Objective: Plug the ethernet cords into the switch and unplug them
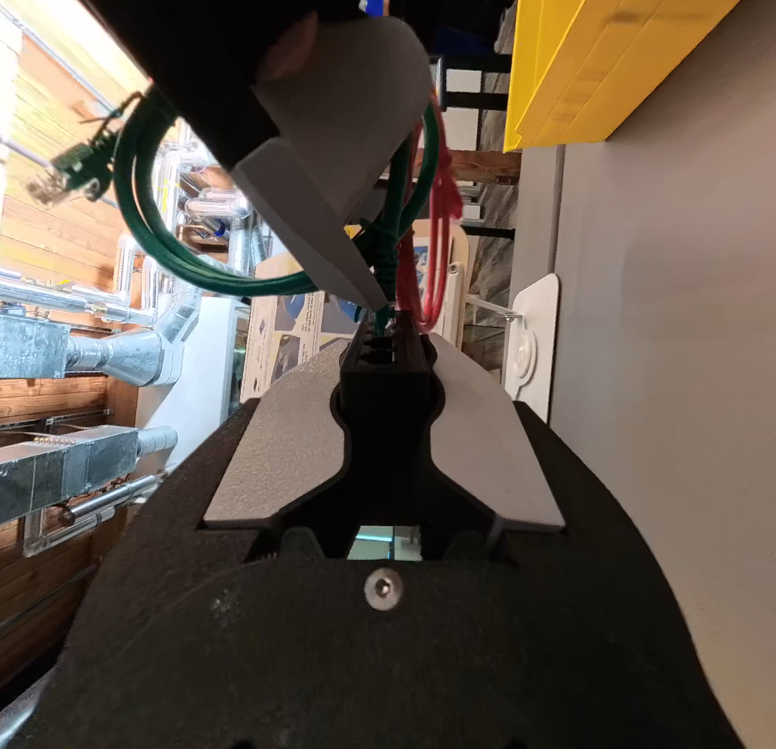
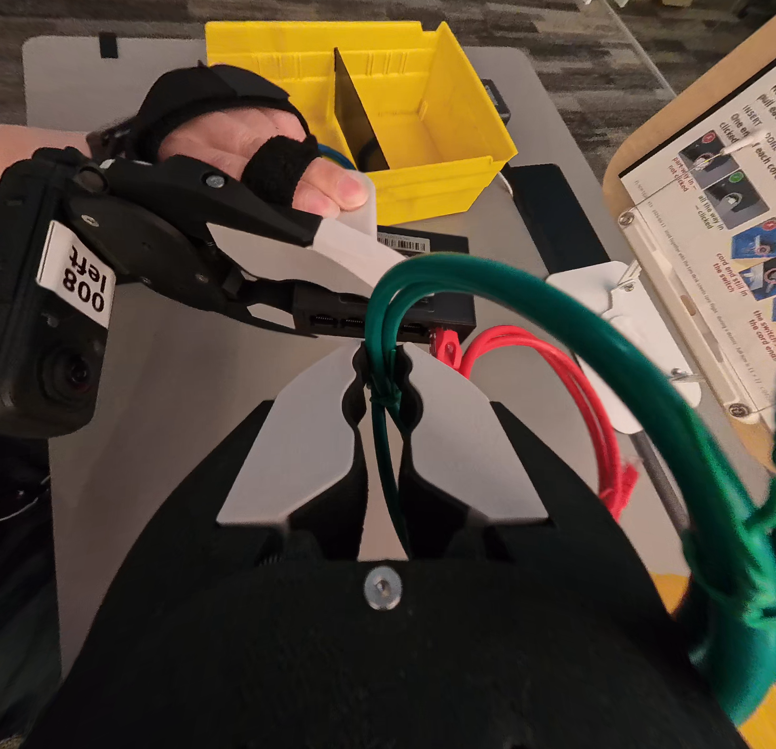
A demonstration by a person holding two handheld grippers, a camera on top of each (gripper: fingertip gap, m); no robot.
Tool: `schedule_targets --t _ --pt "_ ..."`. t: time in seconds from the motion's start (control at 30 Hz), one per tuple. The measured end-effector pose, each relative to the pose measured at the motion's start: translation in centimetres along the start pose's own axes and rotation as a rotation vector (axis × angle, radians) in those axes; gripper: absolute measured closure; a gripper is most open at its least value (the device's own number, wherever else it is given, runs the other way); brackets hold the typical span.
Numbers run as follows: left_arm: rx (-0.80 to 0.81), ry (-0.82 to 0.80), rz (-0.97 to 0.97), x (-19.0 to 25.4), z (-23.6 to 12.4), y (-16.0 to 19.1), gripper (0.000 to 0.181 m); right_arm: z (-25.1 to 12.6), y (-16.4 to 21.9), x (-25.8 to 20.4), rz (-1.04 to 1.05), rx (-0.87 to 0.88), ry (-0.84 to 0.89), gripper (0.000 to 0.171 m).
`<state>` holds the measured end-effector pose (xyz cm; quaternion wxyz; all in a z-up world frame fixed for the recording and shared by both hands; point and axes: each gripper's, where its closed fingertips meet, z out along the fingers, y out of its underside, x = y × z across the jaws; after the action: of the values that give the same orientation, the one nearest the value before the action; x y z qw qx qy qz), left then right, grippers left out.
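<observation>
Black and box-shaped, the switch point(image 2: 384, 315) lies on the grey surface point(image 2: 168, 393), its row of ports facing us in the right wrist view. Our left gripper point(image 1: 388, 347) is clamped on the switch, one white finger on each side of its body. Our right gripper point(image 2: 383, 370) pinches the green ethernet cord point(image 2: 525, 305) near its plug end, its fingers closed around the cable just in front of the ports. In the left wrist view that green plug sits at a port, though we cannot tell whether it is fully seated. From there the cord arcs up and over to the right in a bundled loop, and its free connector point(image 1: 69, 170) hangs in the air. A red ethernet cord point(image 2: 558, 376) is plugged into the port beside the green one, and its coil rests on the surface to the right. Behind the switch stands a yellow bin point(image 2: 441, 191) with a dark divider point(image 2: 357, 120). An instruction board point(image 2: 693, 246) leans at the right edge.
</observation>
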<state>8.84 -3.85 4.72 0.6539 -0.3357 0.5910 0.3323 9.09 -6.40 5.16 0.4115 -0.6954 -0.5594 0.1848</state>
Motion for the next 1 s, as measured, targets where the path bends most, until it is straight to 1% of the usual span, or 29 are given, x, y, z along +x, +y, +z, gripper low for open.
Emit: schedule_targets --t 0.1,0.47,0.6,0.67,0.77,0.87,1.0 --pt "0.006 0.0 -0.003 0.4 0.1 -0.5 0.152 -0.1 0.6 0.0 -0.019 -0.025 -0.007 0.16" --pt "-0.015 0.005 0.0 0.4 0.3 0.4 0.152 0.7 0.3 0.4 -0.012 0.009 -0.018 0.16" --pt "-0.101 0.012 -0.037 -0.6 1.0 2.1 0.15 1.0 -0.6 1.5 0.018 0.074 0.011 0.158" --pt "-0.106 0.004 -0.068 -0.3 1.3 2.4 0.15 1.2 -0.4 1.8 0.027 0.053 0.036 0.158" --pt "-0.145 -0.039 -0.034 -0.2 1.6 3.2 0.15 1.2 0.0 2.2 0.007 0.016 0.106 0.158" --pt "-0.139 -0.051 -0.077 -0.7 1.4 2.9 0.151 0.8 -0.4 2.0 0.0 0.022 0.121 0.158" --pt "-0.097 -0.055 -0.071 -0.6 0.9 2.3 0.152 0.5 -0.5 1.4 -0.008 0.014 0.122 0.159"
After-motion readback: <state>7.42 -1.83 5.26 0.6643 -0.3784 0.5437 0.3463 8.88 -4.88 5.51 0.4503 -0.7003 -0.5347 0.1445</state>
